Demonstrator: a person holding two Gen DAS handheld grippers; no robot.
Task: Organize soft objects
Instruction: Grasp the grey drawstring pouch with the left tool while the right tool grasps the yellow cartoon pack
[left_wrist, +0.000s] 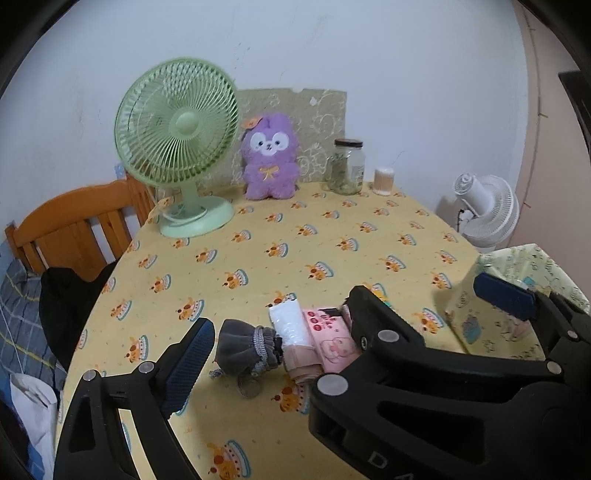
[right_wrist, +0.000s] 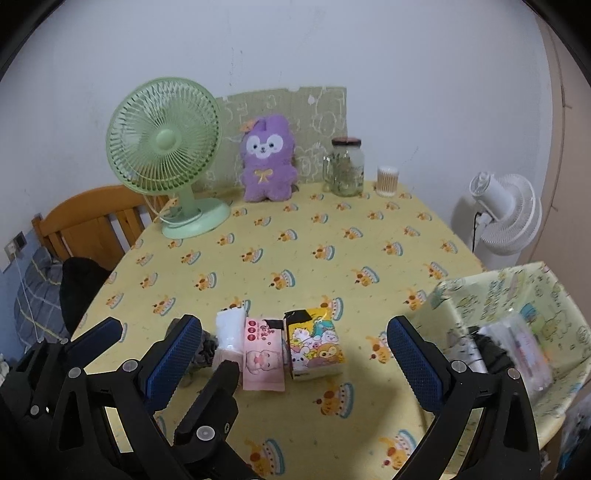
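A row of soft items lies near the table's front: a grey drawstring pouch (left_wrist: 245, 345), a white tissue pack (left_wrist: 290, 323), a pink tissue pack (right_wrist: 262, 356) and a yellow cartoon tissue pack (right_wrist: 316, 343). A patterned fabric bin (right_wrist: 517, 314) stands at the right edge with packets inside. A purple plush bunny (right_wrist: 267, 164) sits at the back. My left gripper (left_wrist: 280, 334) is open around the pouch and white pack; it also shows in the right wrist view (right_wrist: 166, 350). My right gripper (right_wrist: 295, 354) is open around the pink and yellow packs.
A green desk fan (right_wrist: 166, 147) stands at the back left, a glass jar (right_wrist: 347, 166) and a cotton swab tub (right_wrist: 387, 180) at the back right. A wooden chair (left_wrist: 77, 225) stands left of the yellow tablecloth (right_wrist: 295, 251). A white fan (right_wrist: 506, 214) stands right.
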